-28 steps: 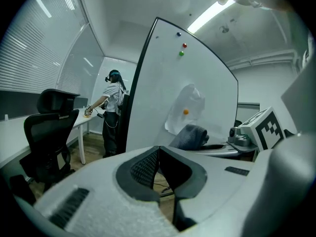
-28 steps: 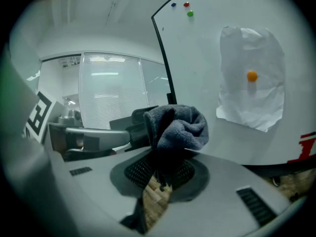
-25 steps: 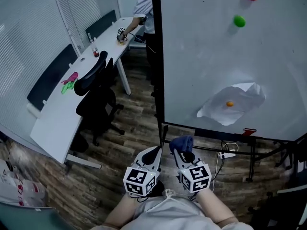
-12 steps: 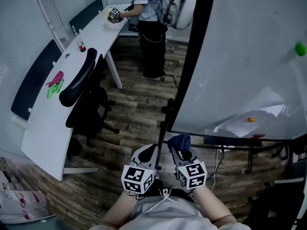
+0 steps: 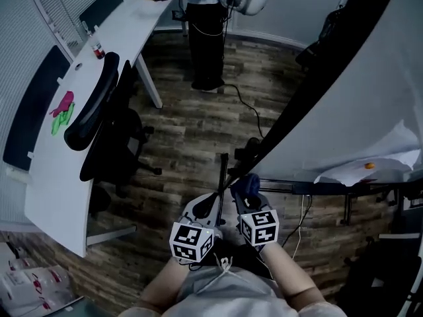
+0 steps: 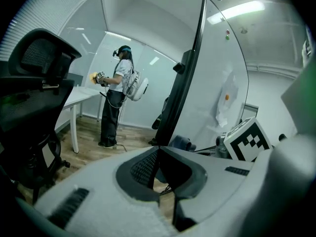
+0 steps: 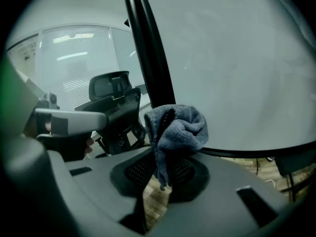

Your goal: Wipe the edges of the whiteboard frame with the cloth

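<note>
Near the lower corner of the whiteboard frame, the right gripper has its jaws clamped on a fold of the cloth, likely soft and light, bunched at 12 o'clock; the left gripper jaws meet, empty.

Both forearms come in from 6 o'clock in the head view, with the grippers close side by side. The left gripper angles toward 1 o'clock, its jaws pressed together on nothing. The right gripper angles toward 11 o'clock, its jaws clamped on a bunched cloth.
</note>
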Motion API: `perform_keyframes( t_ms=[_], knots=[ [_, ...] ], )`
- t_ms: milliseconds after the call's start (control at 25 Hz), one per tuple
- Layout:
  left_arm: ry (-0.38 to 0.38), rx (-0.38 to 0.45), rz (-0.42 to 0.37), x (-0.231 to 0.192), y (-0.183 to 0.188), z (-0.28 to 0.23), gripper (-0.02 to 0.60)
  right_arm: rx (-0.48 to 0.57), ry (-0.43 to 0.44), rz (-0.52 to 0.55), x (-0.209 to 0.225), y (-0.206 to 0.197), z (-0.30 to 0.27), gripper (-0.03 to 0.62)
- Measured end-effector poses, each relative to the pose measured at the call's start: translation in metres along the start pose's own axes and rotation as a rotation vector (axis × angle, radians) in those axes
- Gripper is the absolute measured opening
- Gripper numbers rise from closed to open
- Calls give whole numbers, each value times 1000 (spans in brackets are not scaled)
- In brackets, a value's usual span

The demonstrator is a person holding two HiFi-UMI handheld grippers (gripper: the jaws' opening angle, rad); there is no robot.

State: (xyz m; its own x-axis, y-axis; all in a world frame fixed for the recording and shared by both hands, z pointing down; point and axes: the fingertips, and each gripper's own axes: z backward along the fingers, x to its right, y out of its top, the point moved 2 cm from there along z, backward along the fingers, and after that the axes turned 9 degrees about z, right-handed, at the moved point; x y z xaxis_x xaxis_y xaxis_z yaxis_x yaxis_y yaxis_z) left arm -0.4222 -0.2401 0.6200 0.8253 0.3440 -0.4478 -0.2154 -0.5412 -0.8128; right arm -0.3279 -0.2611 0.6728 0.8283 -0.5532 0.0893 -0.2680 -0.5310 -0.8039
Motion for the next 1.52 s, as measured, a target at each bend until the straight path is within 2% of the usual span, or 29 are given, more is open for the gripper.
perform_keyframes(
  t_ms=[280, 760, 1120, 1520],
  knots=[
    [-1, -14, 2, -13, -7, -6, 18, -18, -23, 21, 4, -1, -22, 67],
    [-26, -25, -29, 7, -3, 10, 18, -12, -25, 34, -4, 30, -9, 67],
    [-19, 42, -64, 18, 36, 28, 18, 60, -36, 147, -11, 89, 33, 67],
    [-82, 135, -139, 53, 85, 32, 18, 187, -74, 257, -17, 164, 87, 67]
  ],
)
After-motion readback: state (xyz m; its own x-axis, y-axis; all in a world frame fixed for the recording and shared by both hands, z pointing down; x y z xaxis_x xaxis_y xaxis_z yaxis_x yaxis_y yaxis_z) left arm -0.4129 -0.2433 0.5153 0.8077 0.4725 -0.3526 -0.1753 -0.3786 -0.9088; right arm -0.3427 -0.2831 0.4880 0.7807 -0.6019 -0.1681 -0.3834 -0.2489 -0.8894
